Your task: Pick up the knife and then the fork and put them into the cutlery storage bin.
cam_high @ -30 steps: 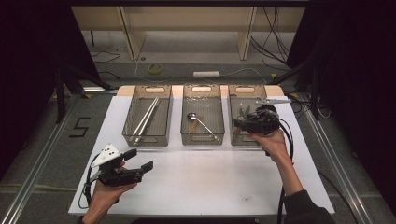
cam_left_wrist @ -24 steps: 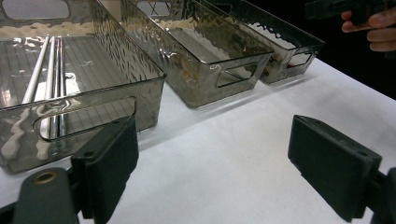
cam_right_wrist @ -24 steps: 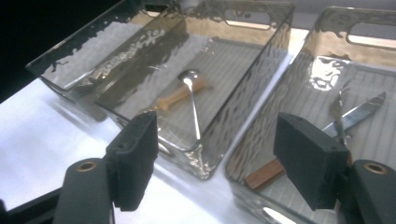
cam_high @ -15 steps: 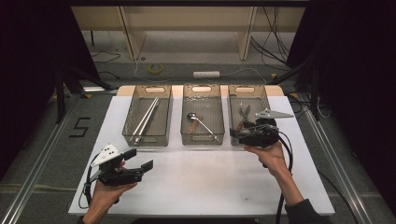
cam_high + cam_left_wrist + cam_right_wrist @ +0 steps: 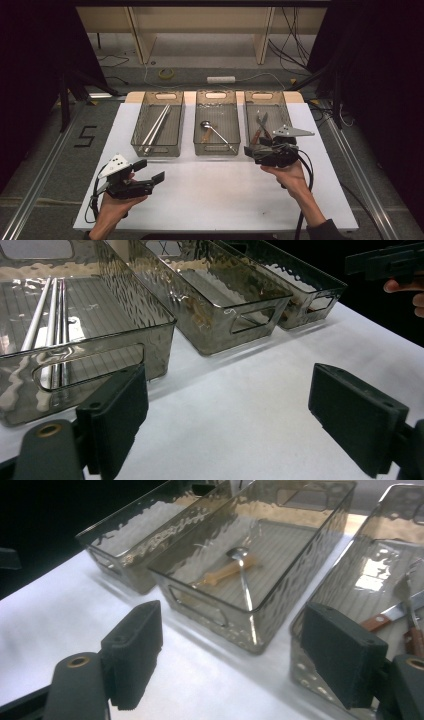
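A white counter [image 5: 210, 200] fills the middle of the high view. Three smoky clear bins stand on it in a row toward the upper centre of the frame: the left bin [image 5: 158, 149], the middle bin [image 5: 216, 149] and the right bin [image 5: 248, 116], just beside one another.

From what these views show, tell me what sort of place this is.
Probably a lab or recording workspace, not a kitchen: a white table with three clear bins of sorted cutlery, loose cables and a power strip on the floor behind, dark curtains at the sides.
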